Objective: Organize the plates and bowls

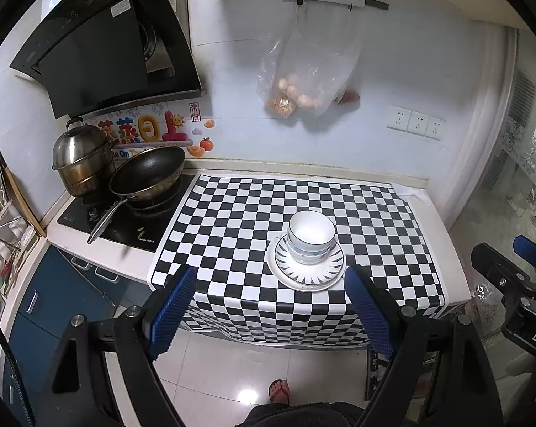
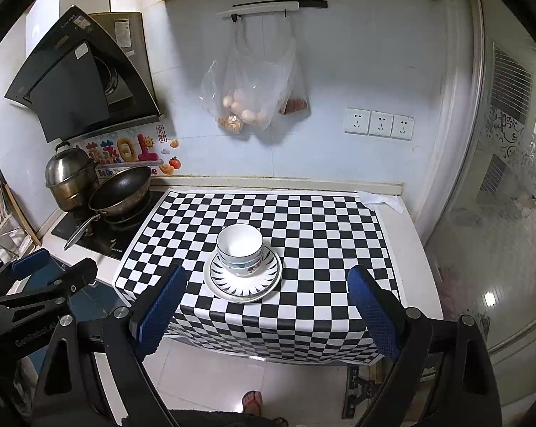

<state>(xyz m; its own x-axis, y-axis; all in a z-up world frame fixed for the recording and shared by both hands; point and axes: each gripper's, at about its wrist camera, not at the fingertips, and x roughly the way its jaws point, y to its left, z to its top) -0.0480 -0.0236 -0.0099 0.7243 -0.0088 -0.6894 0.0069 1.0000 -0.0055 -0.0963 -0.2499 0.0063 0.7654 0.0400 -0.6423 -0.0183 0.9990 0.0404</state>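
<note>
Both wrist cams angled down, shared checkered mat (image 1: 253, 213).

- cloth (image 1: 303, 192) is a black-and-white checkerboard
- bowls (image 1: 311, 236) white, blue-ish band down low
- plates (image 1: 305, 270) white with dark spiky rim pattern
- gripper pads (image 1: 173, 306) bright blue
- wok (image 1: 148, 174) black inside
</note>
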